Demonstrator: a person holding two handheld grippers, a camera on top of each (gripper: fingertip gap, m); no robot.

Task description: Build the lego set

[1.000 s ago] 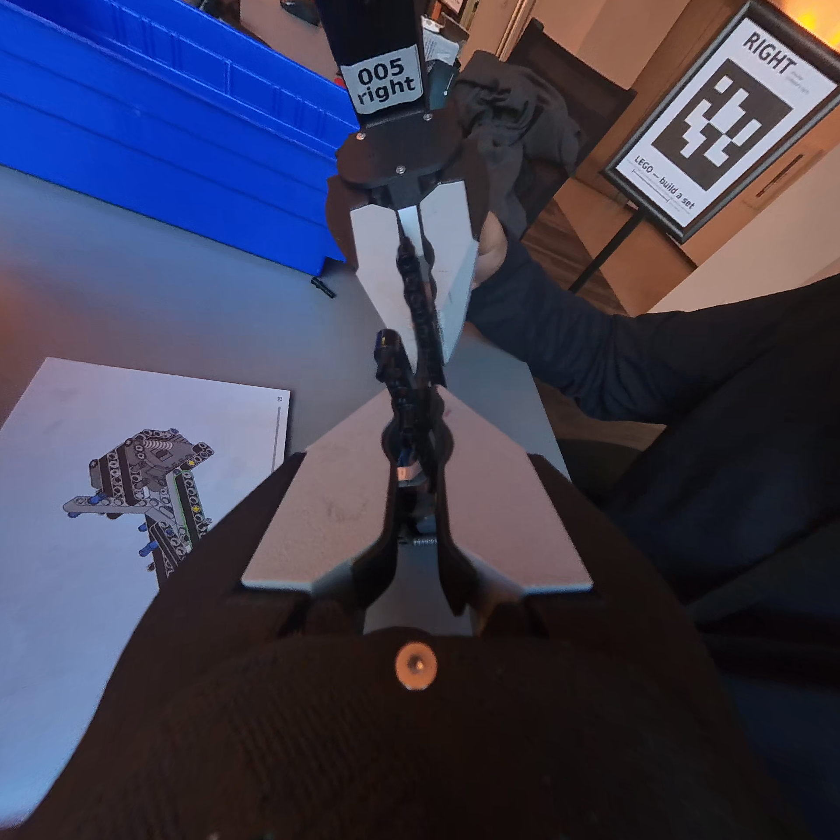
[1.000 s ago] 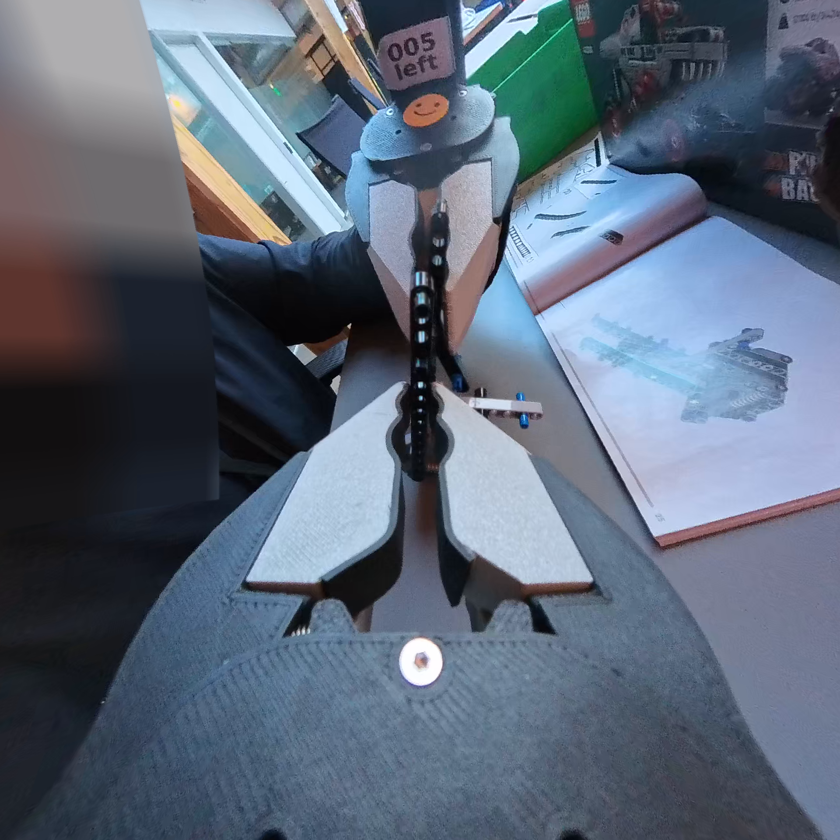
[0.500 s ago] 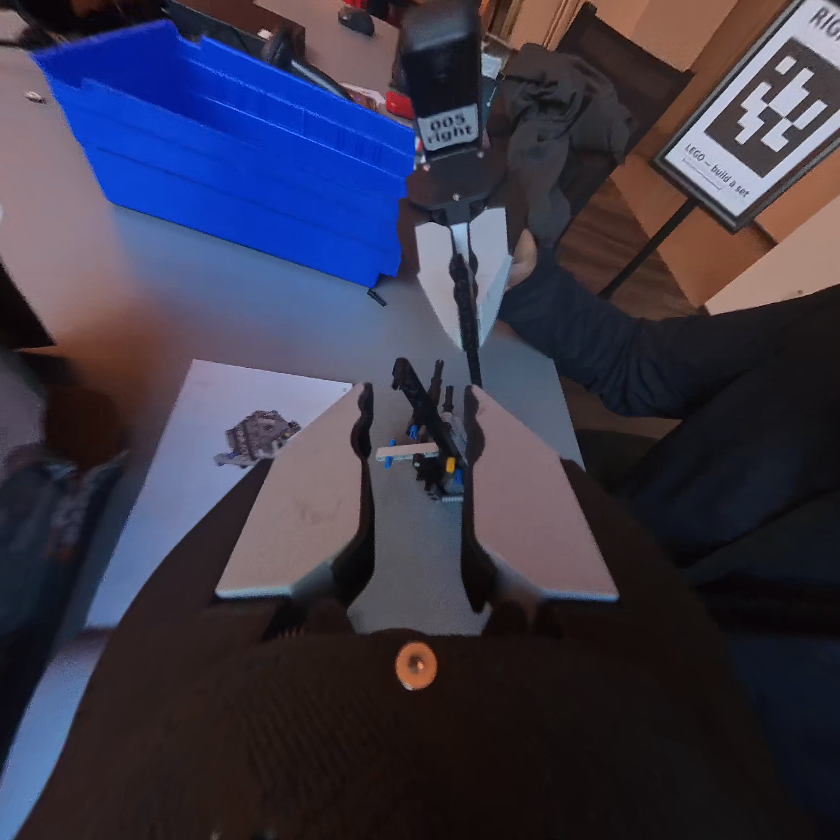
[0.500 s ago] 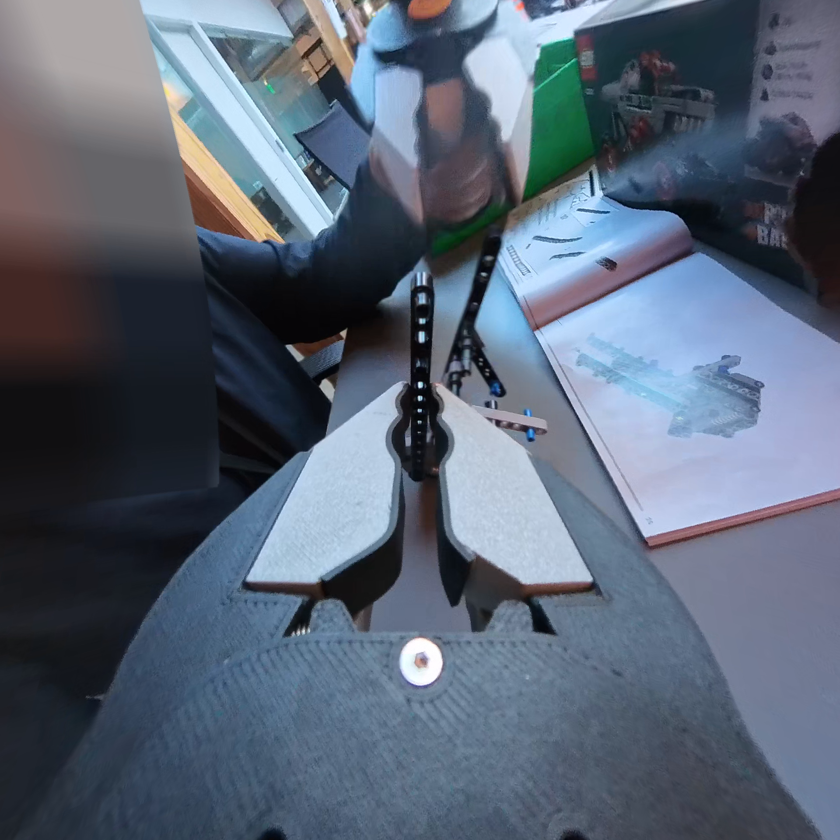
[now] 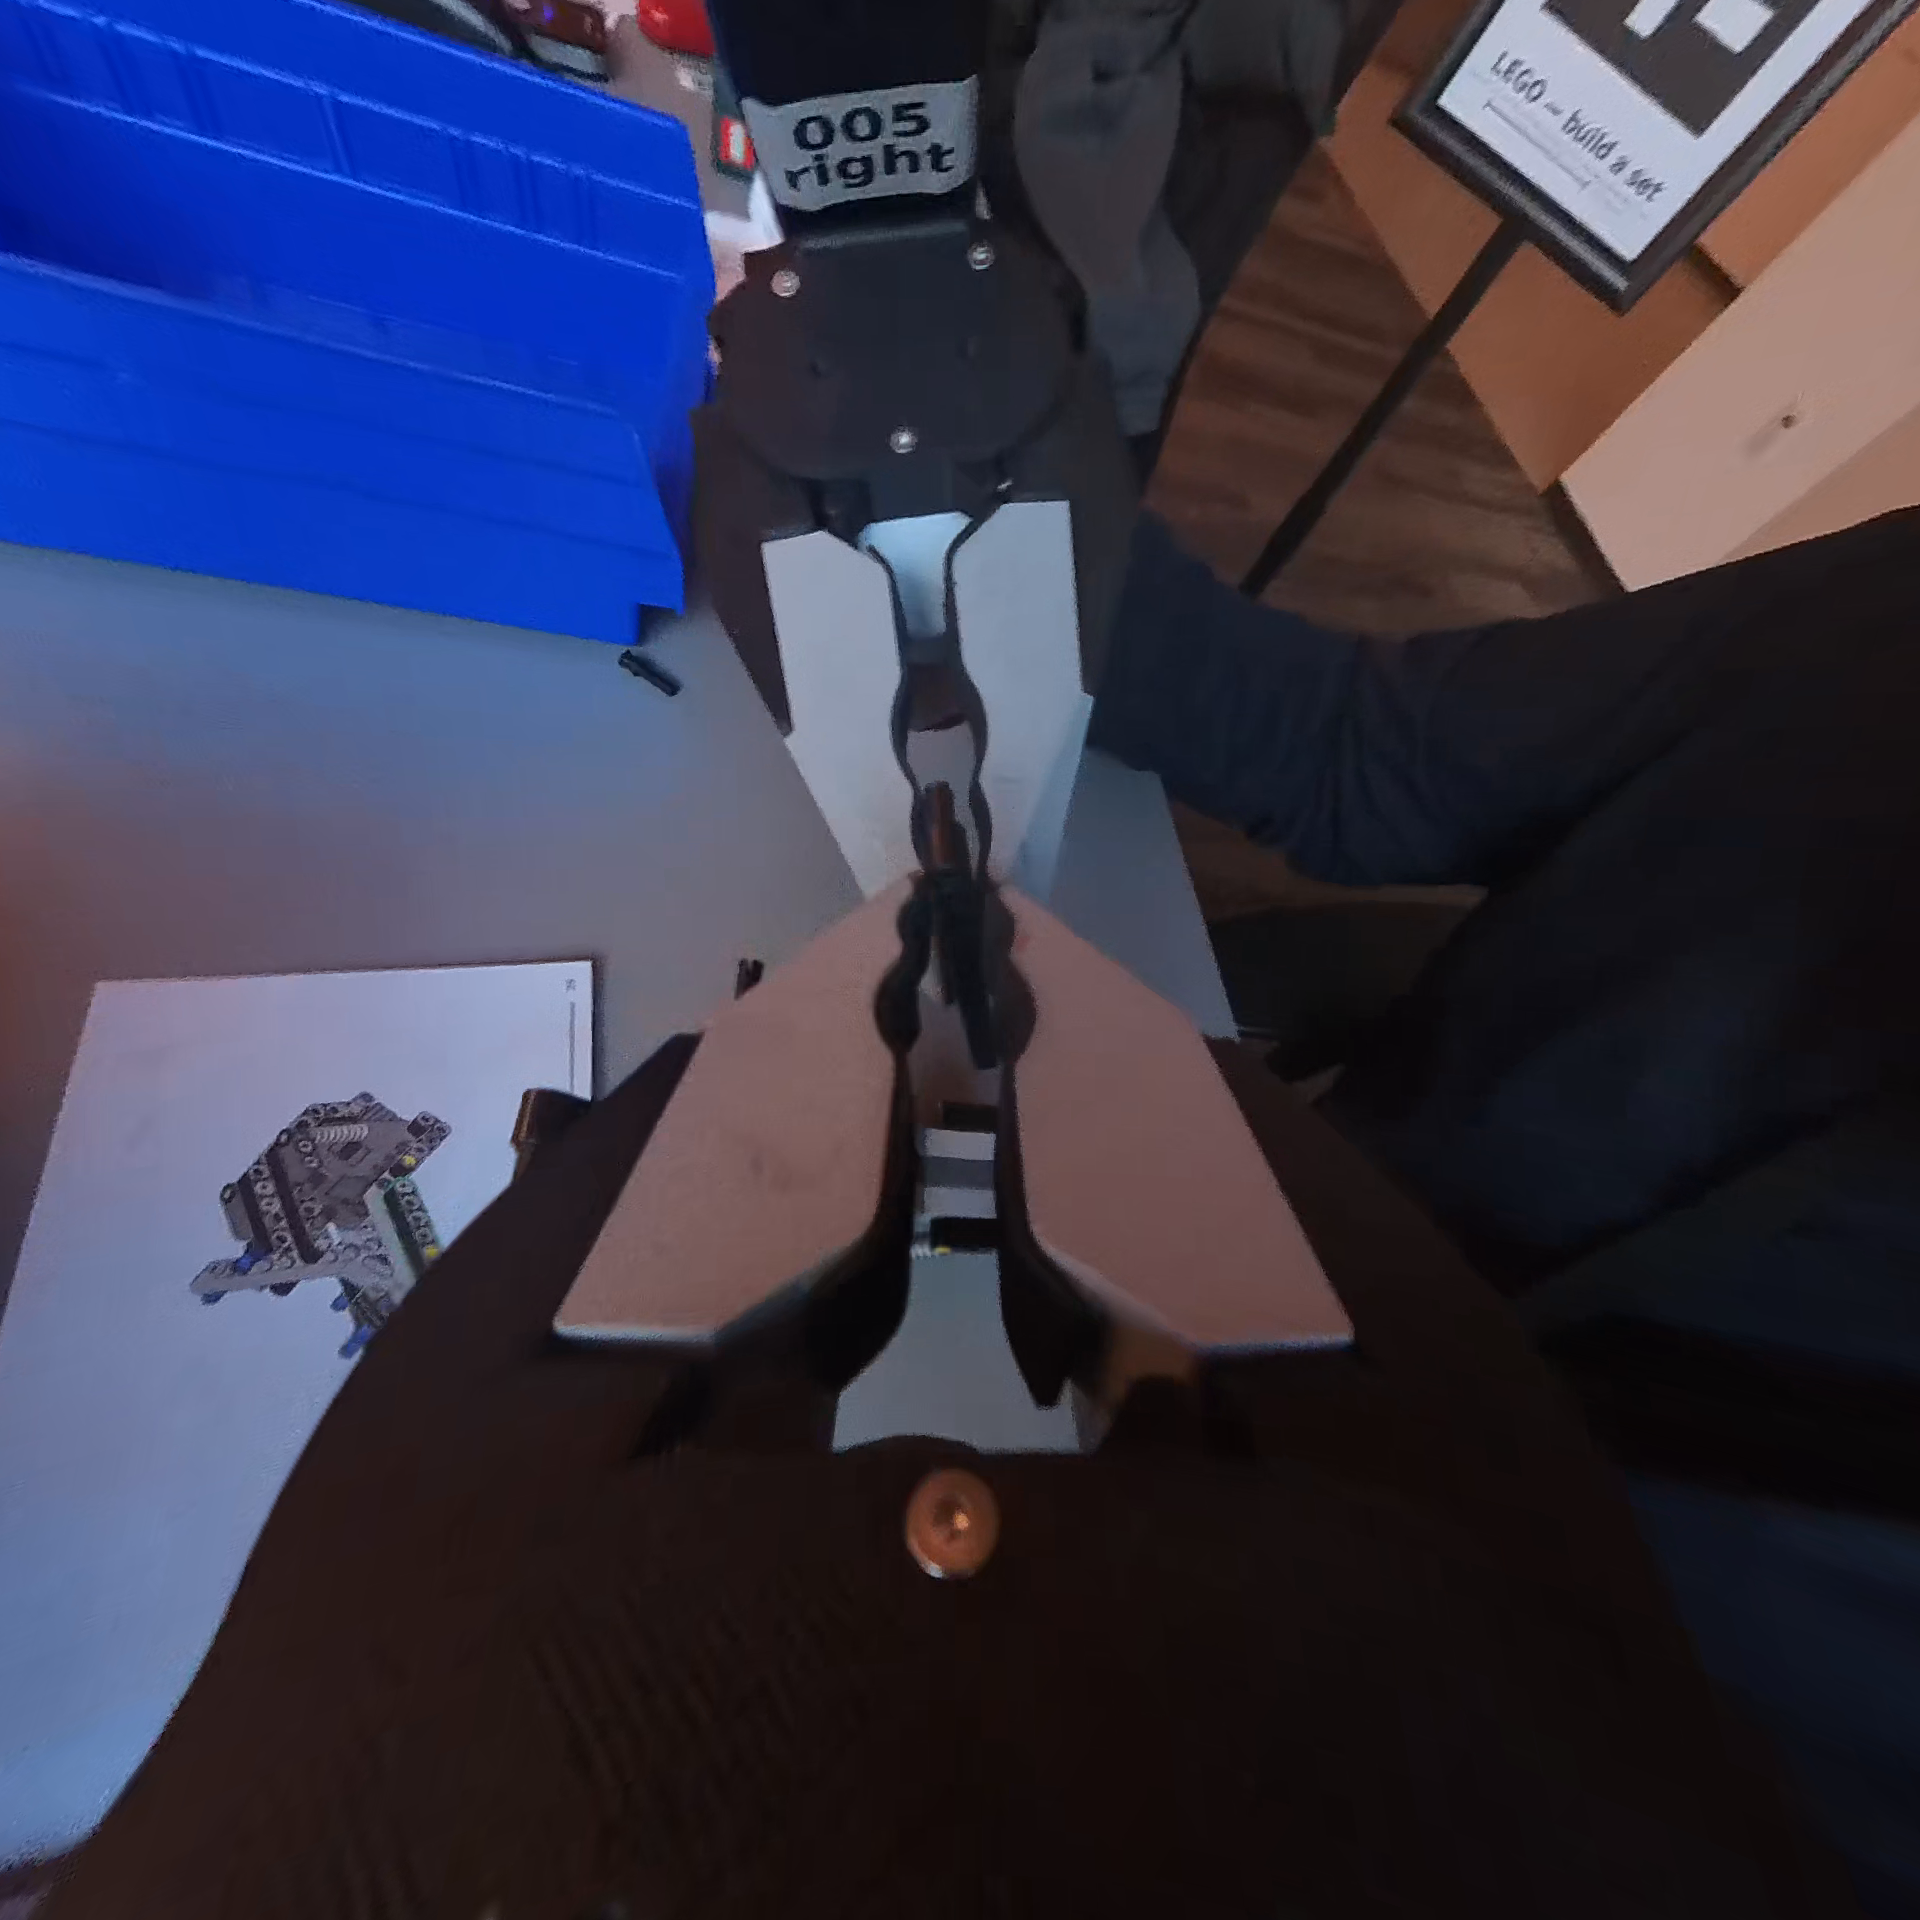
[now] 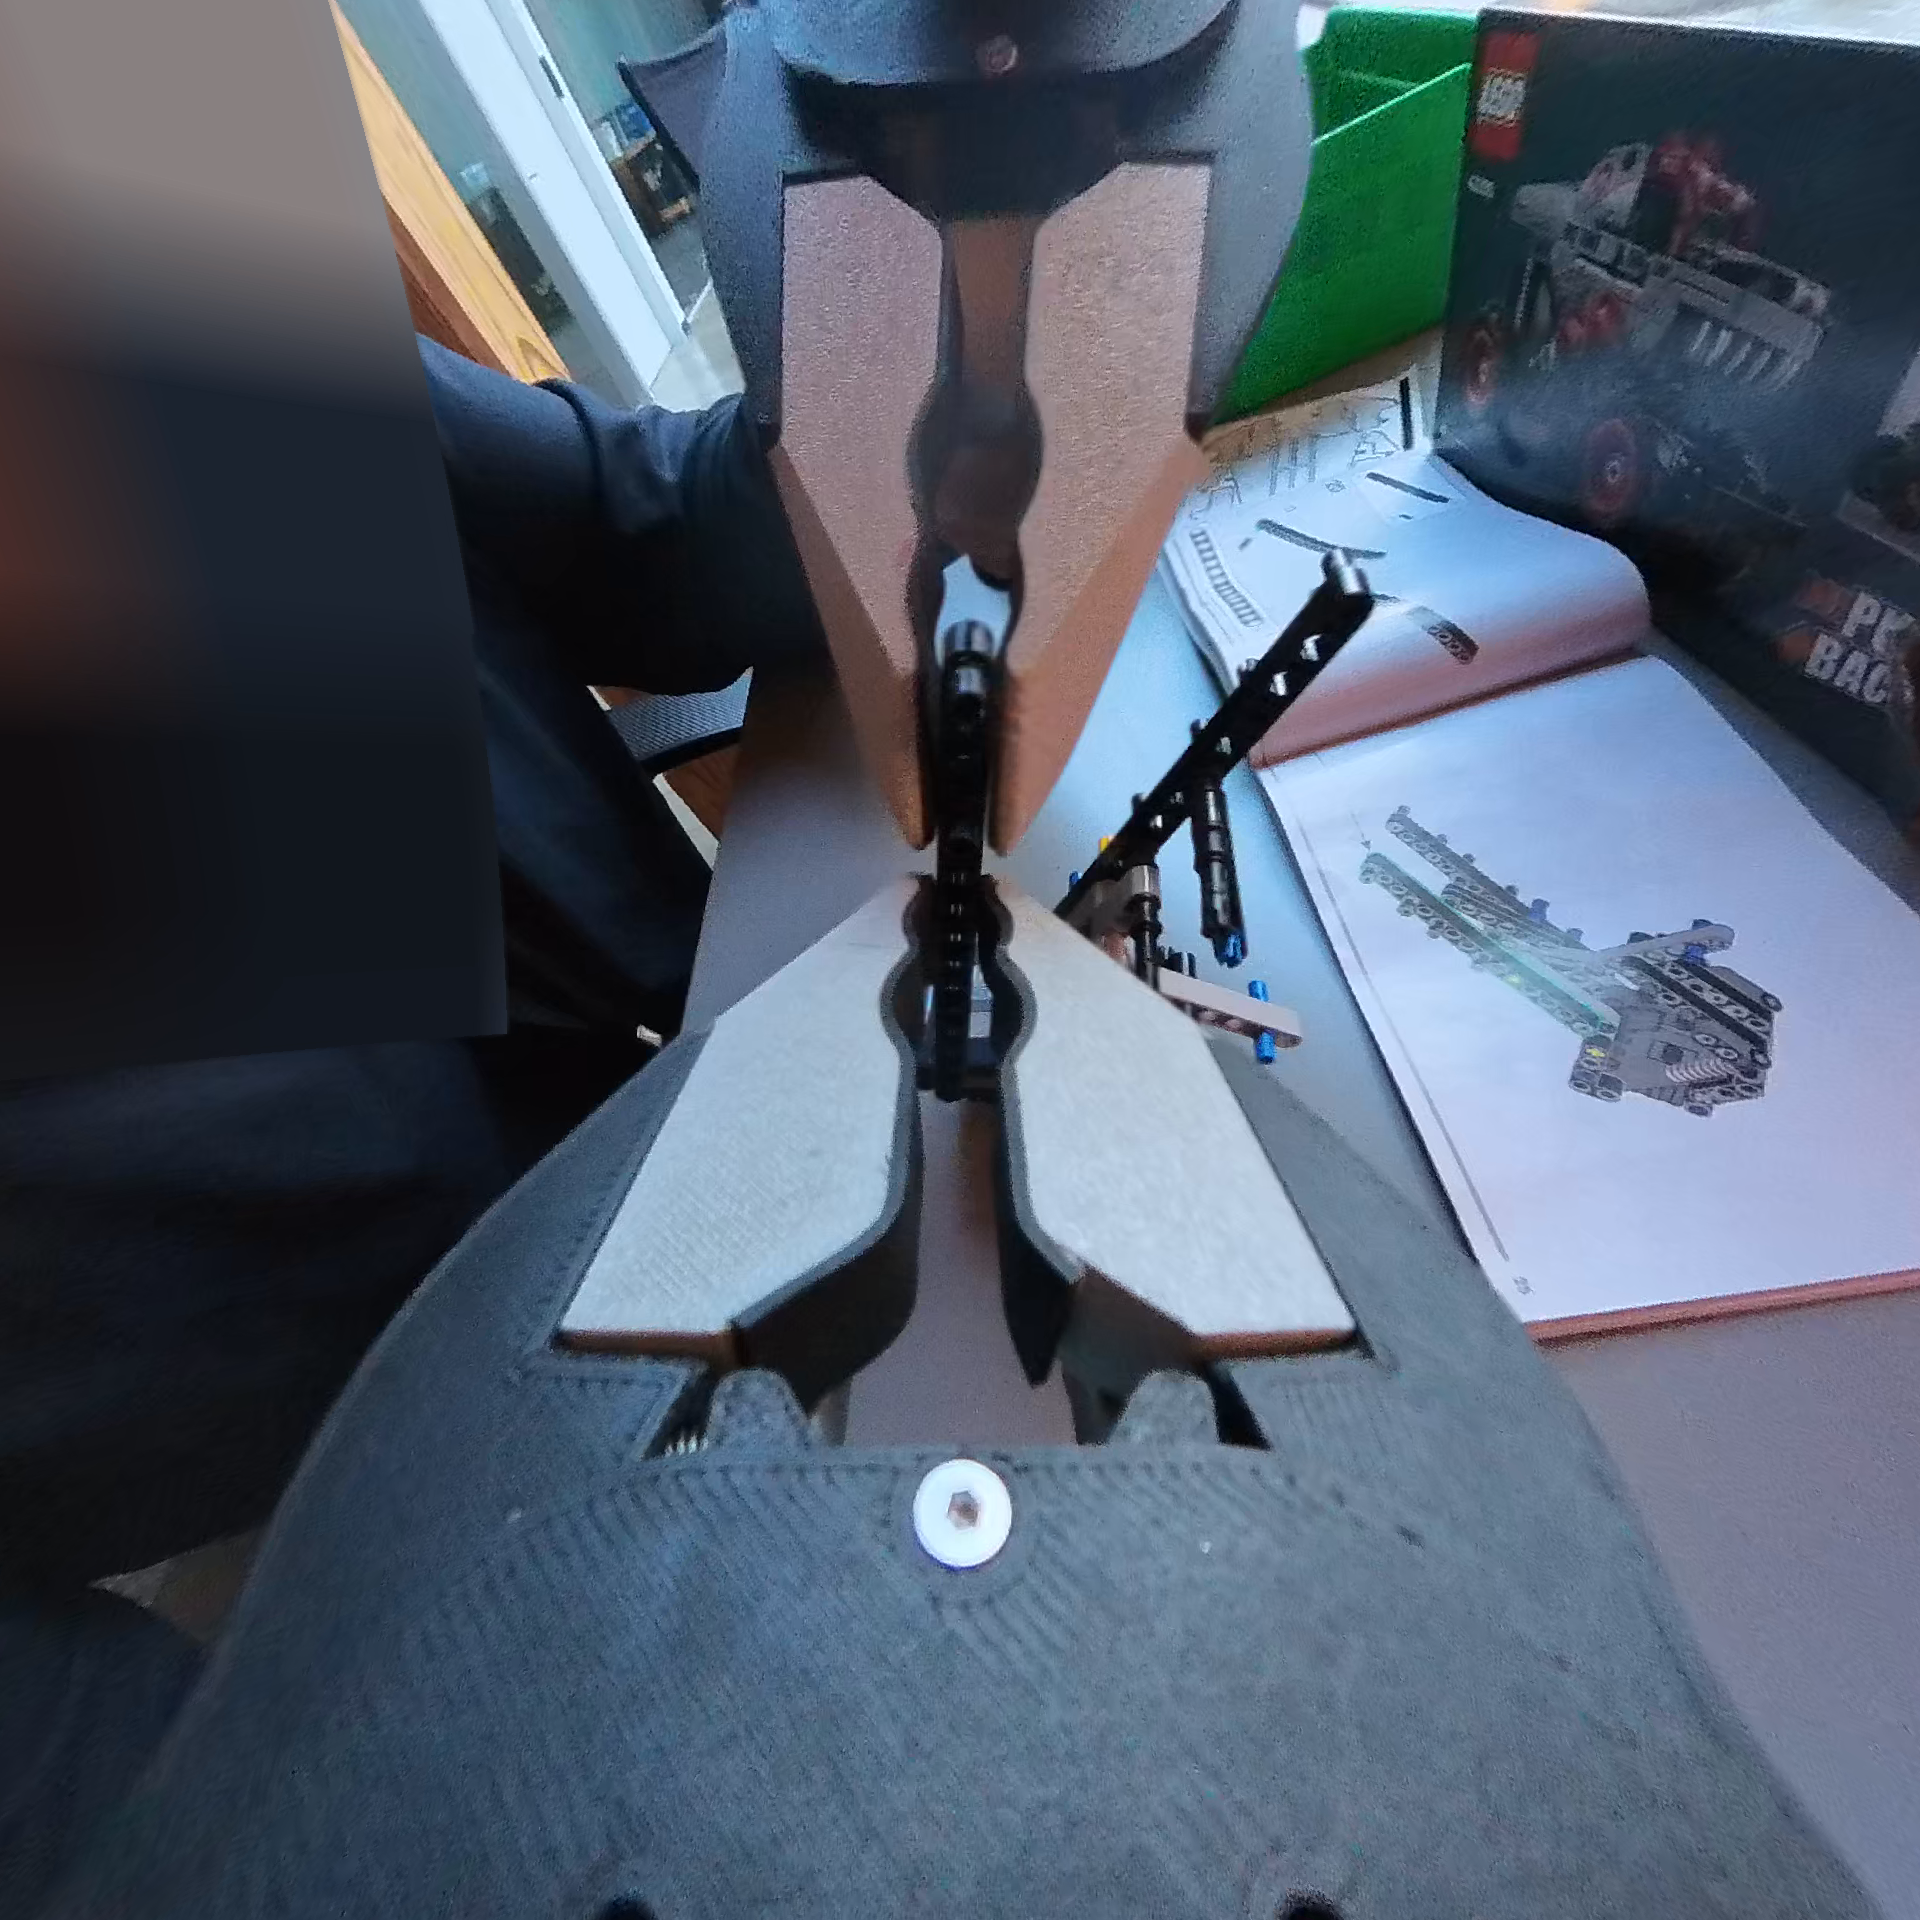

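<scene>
A short black lego beam [image 6: 964,727] is held end to end between my two grippers above the table edge. My right gripper [image 6: 956,896] is shut on its near end. My left gripper [image 6: 956,831] faces it, nearly tip to tip, and is shut on the far end. In the left wrist view my left gripper [image 5: 951,920] meets the right gripper [image 5: 948,868] with the beam [image 5: 940,826] between them. A partial lego assembly [image 6: 1195,831] of black beams, a tan beam and blue pins lies on the grey table [image 6: 1714,1558], just right of the grippers.
An open instruction booklet [image 6: 1558,1091] lies right of the assembly; it also shows in the left wrist view [image 5: 260,1143]. The lego box [image 6: 1683,260] and a green bin [image 6: 1340,229] stand behind. Blue bins [image 5: 312,312], a loose black pin [image 5: 649,670] and a sign stand [image 5: 1621,125] are farther off.
My left gripper let go of the assembly, which now lies on the table, opened and pulled back, then came in again and shut on the beam held by the right gripper.
</scene>
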